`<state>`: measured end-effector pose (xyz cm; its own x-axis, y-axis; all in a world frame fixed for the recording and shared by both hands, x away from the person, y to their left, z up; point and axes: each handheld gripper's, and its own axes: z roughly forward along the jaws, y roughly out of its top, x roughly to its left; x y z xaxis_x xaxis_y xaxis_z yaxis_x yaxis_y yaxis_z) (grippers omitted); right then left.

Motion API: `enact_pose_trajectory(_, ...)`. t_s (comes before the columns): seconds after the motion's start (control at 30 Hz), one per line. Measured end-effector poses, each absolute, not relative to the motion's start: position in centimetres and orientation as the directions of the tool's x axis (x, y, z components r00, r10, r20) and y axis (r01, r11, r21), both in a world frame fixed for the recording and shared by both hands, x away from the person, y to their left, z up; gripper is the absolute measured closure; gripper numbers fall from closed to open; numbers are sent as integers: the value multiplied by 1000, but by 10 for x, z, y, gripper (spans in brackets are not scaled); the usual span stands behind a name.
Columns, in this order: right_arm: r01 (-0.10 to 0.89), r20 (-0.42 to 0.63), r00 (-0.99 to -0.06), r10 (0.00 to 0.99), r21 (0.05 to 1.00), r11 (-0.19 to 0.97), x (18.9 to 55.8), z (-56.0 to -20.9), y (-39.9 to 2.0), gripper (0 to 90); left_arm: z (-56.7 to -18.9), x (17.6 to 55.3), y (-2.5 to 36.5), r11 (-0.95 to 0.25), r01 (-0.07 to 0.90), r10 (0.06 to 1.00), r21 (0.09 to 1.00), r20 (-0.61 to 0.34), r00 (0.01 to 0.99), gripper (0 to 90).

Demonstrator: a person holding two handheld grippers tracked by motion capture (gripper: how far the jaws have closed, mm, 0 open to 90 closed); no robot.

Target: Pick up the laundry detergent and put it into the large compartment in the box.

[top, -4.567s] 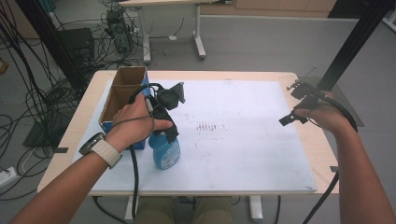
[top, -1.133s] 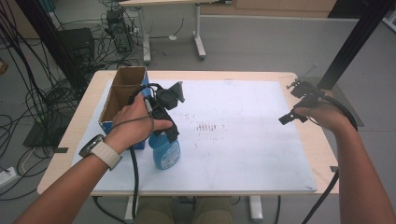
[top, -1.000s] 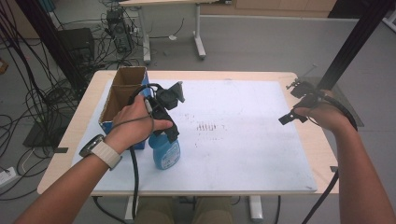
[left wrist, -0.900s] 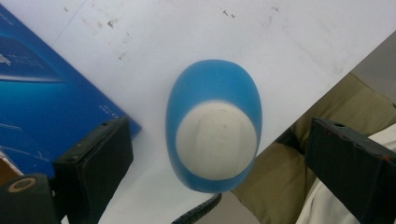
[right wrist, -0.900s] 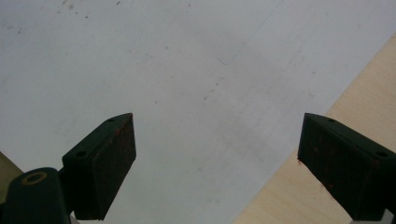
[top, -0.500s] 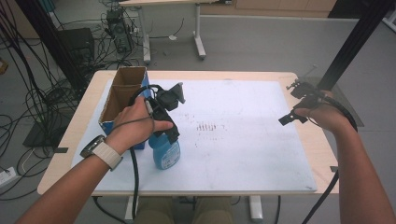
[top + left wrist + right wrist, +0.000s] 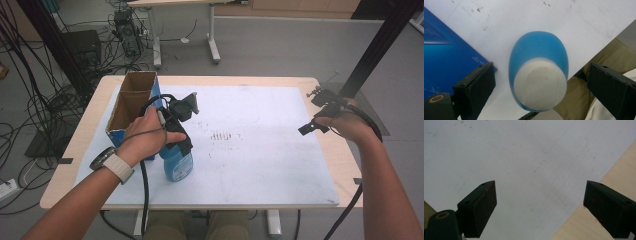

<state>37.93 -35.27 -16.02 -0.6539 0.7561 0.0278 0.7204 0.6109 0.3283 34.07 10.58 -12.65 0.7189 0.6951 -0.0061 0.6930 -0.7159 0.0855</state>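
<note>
Grey floor and tangled black cables lie around our wooden table point(image 7: 90, 150), and a big white sheet point(image 7: 260, 150) with a few dark marks covers most of its top. On the left part of the sheet stands a blue bottle point(image 7: 176, 162) with a white top, upright. It is just beside an open cardboard box point(image 7: 131, 107) with blue sides.

Our left gripper point(image 7: 181, 131) hangs right over the bottle. In the left gripper view we look straight down on the bottle point(image 7: 539, 75), and the two black jaws stand wide apart, one on each side of it. They do not touch it. The blue side of the box point(image 7: 446, 57) sits to the left there.

Our right gripper point(image 7: 312, 126) is far off near the right edge of the table, well apart from the bottle. In the right gripper view its jaws are spread wide too, with nothing between them. Under them we see the white sheet point(image 7: 524, 165) and a strip of bare wood point(image 7: 599, 202).
</note>
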Motion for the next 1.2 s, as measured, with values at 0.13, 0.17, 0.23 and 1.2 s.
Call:
enact_pose_trajectory(0.13, 723, 31, -652, 758, 329, 608, 379, -161, -354, 115, -130, 342, 105, -715, 695, 696, 79, -6, 718, 88)
enact_pose_trajectory(0.17, 722, 32, -652, 758, 329, 608, 379, -162, -354, 115, -132, 343, 105, -716, 694, 696, 77, -7, 718, 89)
enact_pose_trajectory(0.23, 722, 31, -652, 758, 329, 608, 379, -162, -354, 115, -134, 342, 104, -717, 692, 694, 79, -1, 719, 90)
enact_pose_trajectory(1.2, 722, 35, -653, 756, 330, 608, 379, -165, -354, 115, -156, 346, 103, -713, 698, 699, 67, -6, 715, 126)
